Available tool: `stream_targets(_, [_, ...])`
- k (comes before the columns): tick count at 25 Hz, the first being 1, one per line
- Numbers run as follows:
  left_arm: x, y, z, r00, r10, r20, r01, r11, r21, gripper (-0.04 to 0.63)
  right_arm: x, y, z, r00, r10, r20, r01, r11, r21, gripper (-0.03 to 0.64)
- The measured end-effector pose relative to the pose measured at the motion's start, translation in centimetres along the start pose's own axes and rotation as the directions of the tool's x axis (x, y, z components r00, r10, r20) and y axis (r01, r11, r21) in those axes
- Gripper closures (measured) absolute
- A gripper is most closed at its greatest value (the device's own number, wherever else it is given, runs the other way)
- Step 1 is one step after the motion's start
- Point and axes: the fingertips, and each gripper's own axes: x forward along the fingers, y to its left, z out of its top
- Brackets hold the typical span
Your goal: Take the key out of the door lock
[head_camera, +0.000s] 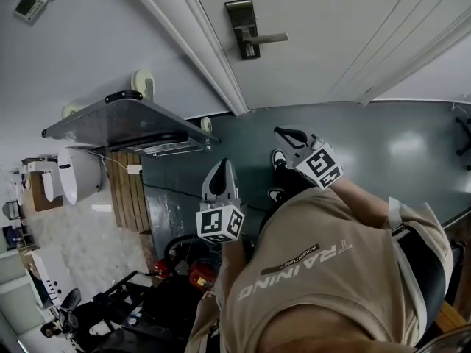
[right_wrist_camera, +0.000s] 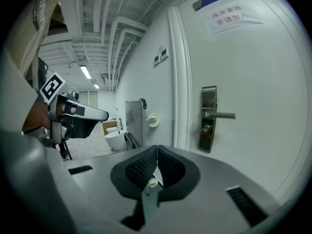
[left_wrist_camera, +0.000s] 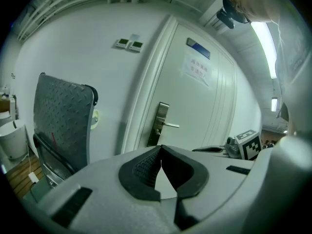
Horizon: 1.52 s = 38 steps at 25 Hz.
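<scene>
Dark green floor (head_camera: 383,145) ran up to a white door (head_camera: 331,43) and a pale grey wall, and pipes (right_wrist_camera: 117,28) crossed the bare ceiling of the corridor beyond. On the door sat a dark lock plate (head_camera: 243,26), the landmark for everything else. A lever handle (head_camera: 268,38) stuck out from the plate away from the door frame. Just under the lever, a small pale stub in the plate looked like the key (head_camera: 251,50), though it was too small to make out clearly. Above the plate hung a paper notice (left_wrist_camera: 197,68), and beyond the frame two small control panels (left_wrist_camera: 129,44) were fixed to the wall. On that same side of the plate, a metal trolley (head_camera: 125,118) with a diamond-plate deck stood against the wall, with a strip of wooden planking (head_camera: 129,190) beyond it.

Both grippers were held well back from the plate, touching nothing on the door. The left gripper (left_wrist_camera: 161,147) had its pads pressed together at the tips with nothing between them. The right gripper (right_wrist_camera: 157,147) was likewise closed at the tips. A small pale round piece (right_wrist_camera: 152,182) on a grey strip sat low in the hollow behind its pads, and what it was could not be told.
</scene>
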Motion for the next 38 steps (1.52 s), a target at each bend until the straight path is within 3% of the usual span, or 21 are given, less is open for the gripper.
stream_targets(8, [0.6,6.0,1.4,0.990,0.136,-0.044,-0.137,0.990,-0.023,0.589,9.4,0.4,3.8,0.989,0.121,0.080,-0.123,0.992,0.022,0.603])
stream_targets(12, [3.7,7.2,4.1,0.992,0.124,-0.035,-0.124,0.992,0.009,0.589,12.5,-1.1,5.1,0.983,0.152,0.108,-0.163,0.980,0.109,0.603])
stream_targets(16, [7.8,7.8,6.4,0.996,0.081,-0.030,-0.080,0.996,0.035,0.589,14.8,-4.6,5.7,0.986,0.118,0.115,-0.134,0.981,0.141,0.603])
stream_targets(18, [9.5,7.9,6.8,0.998,0.057,-0.034,-0.056,0.997,0.045,0.589,15.6,-5.6,5.9,0.988,0.115,0.100,-0.124,0.988,0.087,0.603])
stream_targets(22, [11.7,7.7,6.5,0.998,-0.005,-0.063,0.008,0.999,0.040,0.589,15.9,-5.9,6.9,0.993,0.095,0.068,-0.087,0.990,-0.114,0.601])
stream_targets(26, [13.2,7.9,6.9,0.993,-0.090,-0.071,0.093,0.994,0.048,0.589,15.4,-5.3,9.1,0.990,0.037,0.136,0.001,0.964,-0.267,0.603])
stream_targets(28, [14.3,8.3,7.1,0.987,-0.148,-0.065,0.151,0.987,0.054,0.589,15.4,-5.3,9.7,0.989,-0.007,0.146,0.049,0.958,-0.284,0.603])
stream_targets(31, [15.4,9.4,8.3,0.971,-0.233,-0.061,0.238,0.967,0.087,0.589,15.6,-5.9,10.9,0.980,-0.103,0.169,0.138,0.968,-0.207,0.603])
stream_targets(33, [15.0,10.2,9.2,0.957,-0.284,-0.065,0.290,0.951,0.107,0.589,15.3,-6.1,11.8,0.964,-0.179,0.196,0.195,0.979,-0.063,0.602])
stream_targets(35, [14.5,10.8,9.9,0.940,-0.337,-0.062,0.342,0.933,0.111,0.589,15.0,-6.1,12.2,0.948,-0.252,0.196,0.247,0.968,0.051,0.603])
stream_targets(38, [15.0,11.7,10.5,0.914,-0.400,-0.065,0.406,0.905,0.130,0.589,14.9,-6.3,11.8,0.924,-0.347,0.160,0.336,0.937,0.091,0.602])
